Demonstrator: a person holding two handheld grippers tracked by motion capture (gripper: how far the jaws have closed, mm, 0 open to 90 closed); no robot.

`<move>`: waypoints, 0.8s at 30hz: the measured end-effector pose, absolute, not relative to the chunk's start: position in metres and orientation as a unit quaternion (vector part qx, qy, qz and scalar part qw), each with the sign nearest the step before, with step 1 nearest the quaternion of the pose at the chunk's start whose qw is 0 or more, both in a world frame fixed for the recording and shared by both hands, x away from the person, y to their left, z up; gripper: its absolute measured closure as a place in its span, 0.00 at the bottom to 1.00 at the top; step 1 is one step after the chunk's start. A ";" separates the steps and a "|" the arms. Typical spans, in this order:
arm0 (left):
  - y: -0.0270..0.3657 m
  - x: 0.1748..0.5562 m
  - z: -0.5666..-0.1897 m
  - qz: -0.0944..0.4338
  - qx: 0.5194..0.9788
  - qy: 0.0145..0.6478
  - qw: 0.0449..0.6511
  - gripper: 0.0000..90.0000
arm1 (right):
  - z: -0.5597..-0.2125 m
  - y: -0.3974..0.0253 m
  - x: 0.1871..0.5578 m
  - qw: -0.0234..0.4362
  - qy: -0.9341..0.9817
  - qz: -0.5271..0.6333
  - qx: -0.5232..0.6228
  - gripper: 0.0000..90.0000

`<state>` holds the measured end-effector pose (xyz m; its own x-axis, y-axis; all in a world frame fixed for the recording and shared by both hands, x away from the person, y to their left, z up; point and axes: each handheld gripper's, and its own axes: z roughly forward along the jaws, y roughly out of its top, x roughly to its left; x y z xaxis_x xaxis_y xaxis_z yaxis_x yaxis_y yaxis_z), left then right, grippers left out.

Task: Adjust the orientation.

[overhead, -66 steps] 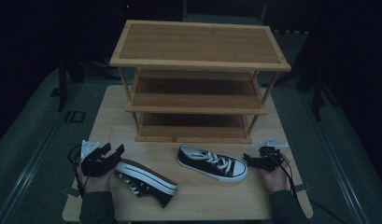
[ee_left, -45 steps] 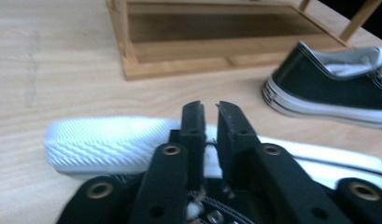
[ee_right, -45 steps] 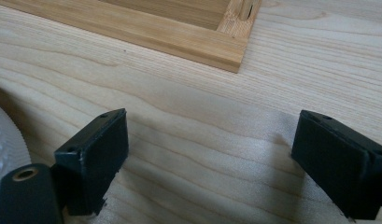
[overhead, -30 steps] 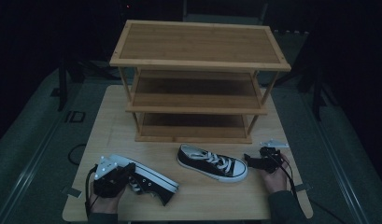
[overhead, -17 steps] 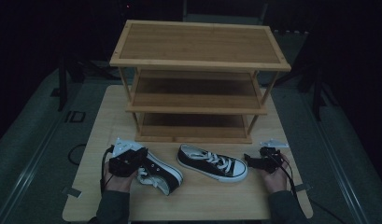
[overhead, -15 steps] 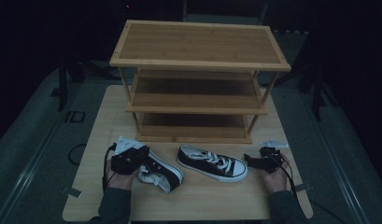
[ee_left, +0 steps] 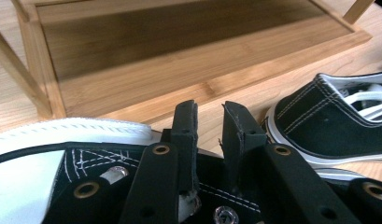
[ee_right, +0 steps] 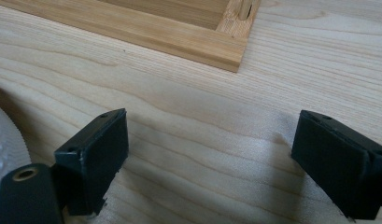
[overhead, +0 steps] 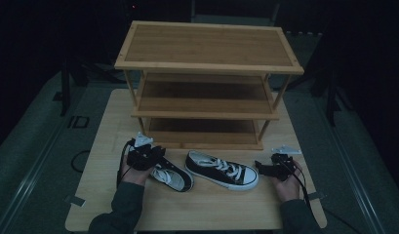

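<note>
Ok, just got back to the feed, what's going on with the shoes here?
The left gripper has its jaws nearly closed on the side of one black sneaker, in front of the wooden rack. The second sneaker lies on the table beside it. The right gripper rests by that sneaker's toe with its jaws wide open, holding nothing. The rack's shelves hold no shoes.

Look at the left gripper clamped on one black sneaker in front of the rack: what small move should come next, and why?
Probably a short lift and push forward toward the bottom shelf. The left gripper has its jaws pinched on the side wall of the held sneaker, which points at the open rack just ahead. The right gripper rests open on the table beside the other sneaker.
</note>
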<state>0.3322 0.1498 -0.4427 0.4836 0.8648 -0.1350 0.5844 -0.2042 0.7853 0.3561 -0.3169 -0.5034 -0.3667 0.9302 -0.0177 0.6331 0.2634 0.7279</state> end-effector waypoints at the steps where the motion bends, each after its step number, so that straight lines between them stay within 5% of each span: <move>1: 0.148 0.335 -0.444 0.168 0.757 0.481 0.409 0.84 | -0.503 -0.317 0.356 0.230 0.761 0.323 0.514 0.12; 24: 0.142 0.329 -0.447 0.167 0.746 0.497 0.410 0.70 | -0.503 -0.317 0.356 0.230 0.760 0.323 0.515 0.12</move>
